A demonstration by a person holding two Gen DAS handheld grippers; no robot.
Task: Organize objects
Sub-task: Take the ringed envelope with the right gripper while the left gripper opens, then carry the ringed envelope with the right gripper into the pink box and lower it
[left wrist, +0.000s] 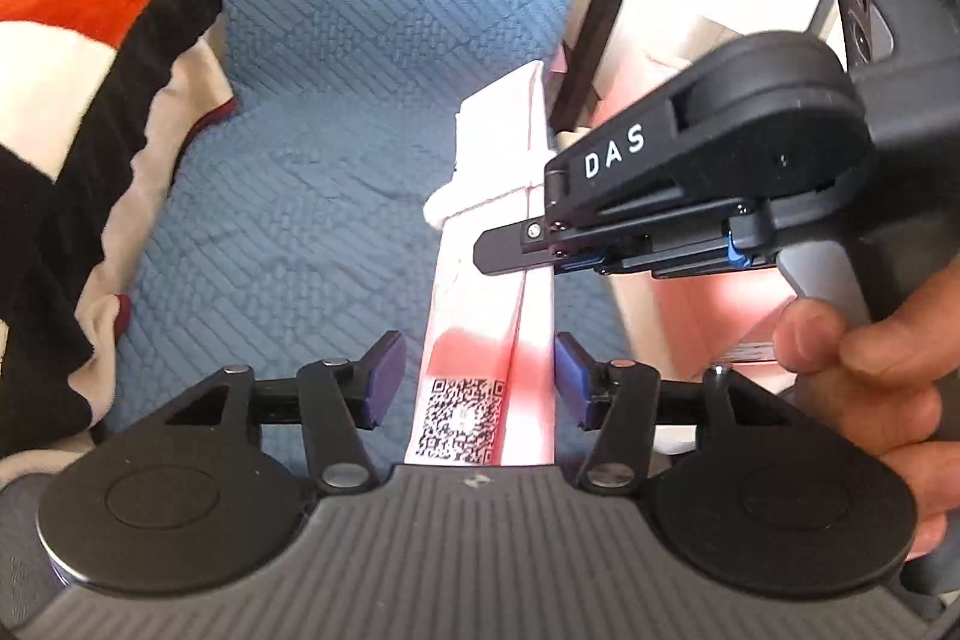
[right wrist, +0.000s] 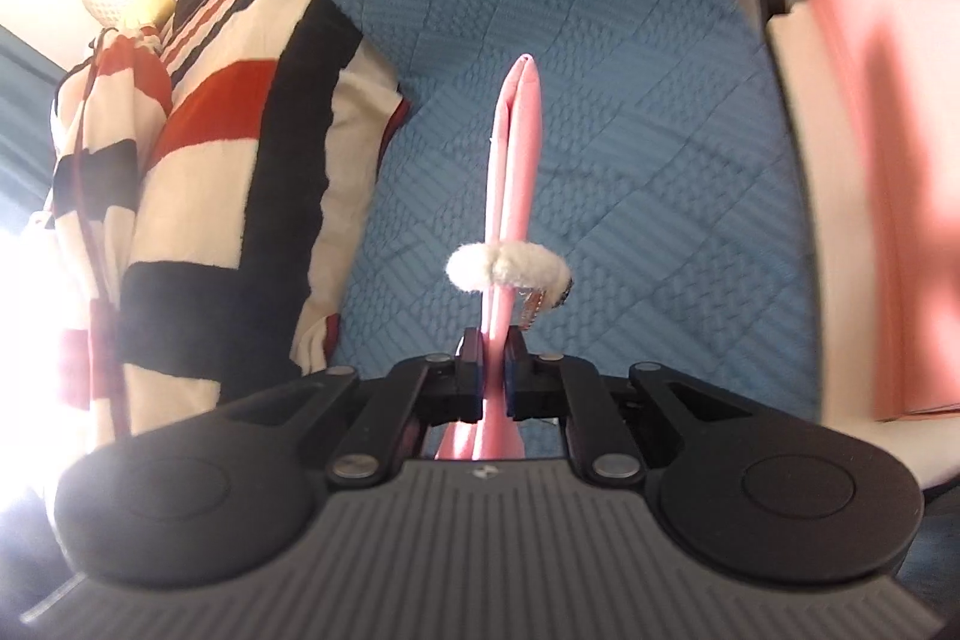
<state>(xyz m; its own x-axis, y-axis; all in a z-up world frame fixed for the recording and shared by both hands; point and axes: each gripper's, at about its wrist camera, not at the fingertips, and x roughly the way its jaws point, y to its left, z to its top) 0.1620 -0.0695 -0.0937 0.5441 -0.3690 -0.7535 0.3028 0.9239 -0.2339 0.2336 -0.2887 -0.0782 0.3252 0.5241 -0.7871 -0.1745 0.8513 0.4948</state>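
A flat pink pouch [right wrist: 517,160] with a white fluffy loop [right wrist: 510,268] stands on edge above the blue quilted bed cover. My right gripper [right wrist: 492,376] is shut on its near edge. In the left wrist view the same pouch [left wrist: 489,292] shows whitish pink with a QR code label [left wrist: 459,418]. It runs between the wide-apart pads of my open left gripper [left wrist: 480,379], with a gap on each side. The right gripper [left wrist: 516,244] reaches in from the right and pinches the pouch further up.
A blue quilted cover [left wrist: 360,40] spreads under both grippers. A striped red, black and white blanket [left wrist: 78,58] is bunched at the left, also in the right wrist view [right wrist: 210,190]. A pink box [right wrist: 882,130] on a white surface stands at the right.
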